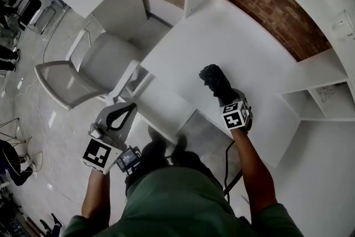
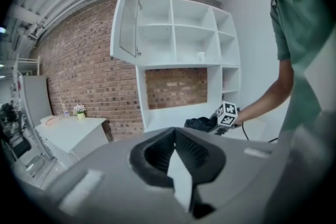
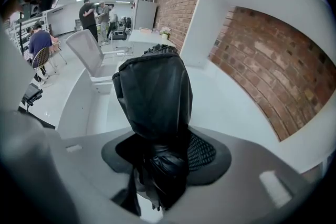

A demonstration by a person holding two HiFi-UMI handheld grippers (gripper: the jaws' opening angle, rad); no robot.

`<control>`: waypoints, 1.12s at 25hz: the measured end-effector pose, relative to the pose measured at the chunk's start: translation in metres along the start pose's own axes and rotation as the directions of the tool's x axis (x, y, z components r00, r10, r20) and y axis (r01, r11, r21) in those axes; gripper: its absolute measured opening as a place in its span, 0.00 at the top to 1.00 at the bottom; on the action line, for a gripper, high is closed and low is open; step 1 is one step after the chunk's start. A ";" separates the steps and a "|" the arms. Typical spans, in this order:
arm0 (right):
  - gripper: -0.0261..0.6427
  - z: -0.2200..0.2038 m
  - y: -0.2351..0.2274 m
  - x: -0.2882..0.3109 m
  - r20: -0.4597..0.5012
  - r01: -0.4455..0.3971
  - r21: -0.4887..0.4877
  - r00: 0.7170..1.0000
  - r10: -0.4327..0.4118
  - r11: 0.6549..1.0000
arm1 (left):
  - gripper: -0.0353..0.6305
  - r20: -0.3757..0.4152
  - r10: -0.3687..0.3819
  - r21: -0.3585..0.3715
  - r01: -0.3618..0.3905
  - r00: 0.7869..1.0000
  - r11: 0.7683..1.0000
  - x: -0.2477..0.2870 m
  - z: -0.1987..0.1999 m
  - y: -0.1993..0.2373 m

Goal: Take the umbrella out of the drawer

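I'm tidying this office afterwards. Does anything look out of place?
The drawer stands pulled out from the desk, and a wall cabinet door hangs open. Nothing looks spilled or damaged.

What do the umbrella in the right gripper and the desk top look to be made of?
Umbrella: black synthetic fabric, probably nylon, with a slight sheen and creased, bunched folds.
Desk top: smooth white board with a matte finish, likely laminate; its core is not visible.
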State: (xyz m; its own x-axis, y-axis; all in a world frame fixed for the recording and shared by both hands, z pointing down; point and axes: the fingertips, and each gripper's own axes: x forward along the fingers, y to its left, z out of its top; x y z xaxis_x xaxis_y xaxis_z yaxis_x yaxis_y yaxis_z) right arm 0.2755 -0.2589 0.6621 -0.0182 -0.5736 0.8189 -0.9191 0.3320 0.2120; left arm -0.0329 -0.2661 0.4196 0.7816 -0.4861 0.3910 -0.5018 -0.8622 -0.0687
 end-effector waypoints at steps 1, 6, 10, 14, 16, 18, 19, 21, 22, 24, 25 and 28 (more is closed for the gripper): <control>0.63 -0.005 -0.005 0.002 -0.013 0.004 0.003 1.000 -0.004 1.000 | 0.94 -0.001 0.002 0.001 -0.002 1.000 1.000 -0.001 0.001 -0.001; 0.63 -0.031 -0.027 0.012 -0.081 0.016 0.010 0.997 -0.015 1.000 | 0.94 -0.002 0.017 0.007 -0.017 1.000 1.000 -0.009 0.006 -0.005; 0.63 -0.046 -0.038 0.018 -0.128 0.013 0.015 0.992 -0.011 1.000 | 0.94 0.001 0.028 0.018 -0.028 1.000 0.999 -0.016 0.010 -0.007; 0.62 -0.059 -0.047 0.025 -0.165 0.017 0.009 0.986 -0.015 1.000 | 0.94 0.005 0.040 0.023 -0.040 0.999 0.999 -0.023 0.014 -0.010; 0.62 -0.064 -0.050 0.028 -0.181 0.016 0.000 0.983 -0.016 1.000 | 0.94 0.006 0.046 0.027 -0.046 0.999 0.999 -0.027 0.016 -0.012; 0.62 -0.067 -0.054 0.033 -0.196 0.014 -0.001 0.980 -0.014 1.000 | 0.94 0.001 0.055 0.033 -0.055 0.998 0.998 -0.030 0.017 -0.013; 0.62 -0.070 -0.056 0.035 -0.205 0.011 0.000 0.979 -0.011 1.000 | 0.94 -0.001 0.059 0.039 -0.059 0.998 0.998 -0.031 0.018 -0.013; 0.62 -0.078 -0.062 0.036 -0.225 0.008 0.007 0.974 -0.006 1.000 | 0.94 -0.002 0.058 0.051 -0.058 0.998 0.997 -0.031 0.021 -0.016; 0.62 -0.083 -0.066 0.034 -0.236 0.009 0.011 0.972 -0.006 1.000 | 0.94 -0.001 0.055 0.052 -0.055 0.999 0.997 -0.030 0.024 -0.019; 0.62 -0.092 -0.068 0.033 -0.261 0.006 0.014 0.965 -0.002 1.000 | 0.94 0.021 0.051 0.057 -0.052 0.998 0.997 -0.033 0.031 -0.021; 0.62 -0.094 -0.067 0.035 -0.274 0.001 0.011 0.962 0.002 1.000 | 0.94 0.035 0.055 0.061 -0.057 0.998 0.997 -0.037 0.035 -0.021; 0.61 -0.099 -0.061 0.043 -0.298 -0.013 0.006 0.954 0.014 1.000 | 0.94 0.069 0.070 0.076 -0.075 0.995 0.994 -0.047 0.044 -0.022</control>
State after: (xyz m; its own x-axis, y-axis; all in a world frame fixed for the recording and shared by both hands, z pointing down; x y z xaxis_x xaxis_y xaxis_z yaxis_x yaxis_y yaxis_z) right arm 0.3702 -0.2299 0.7373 0.0871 -0.3197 0.9435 -0.9214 0.3343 0.1983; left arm -0.0425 -0.2304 0.3619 0.7684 -0.5536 0.3212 -0.5292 -0.8318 -0.1677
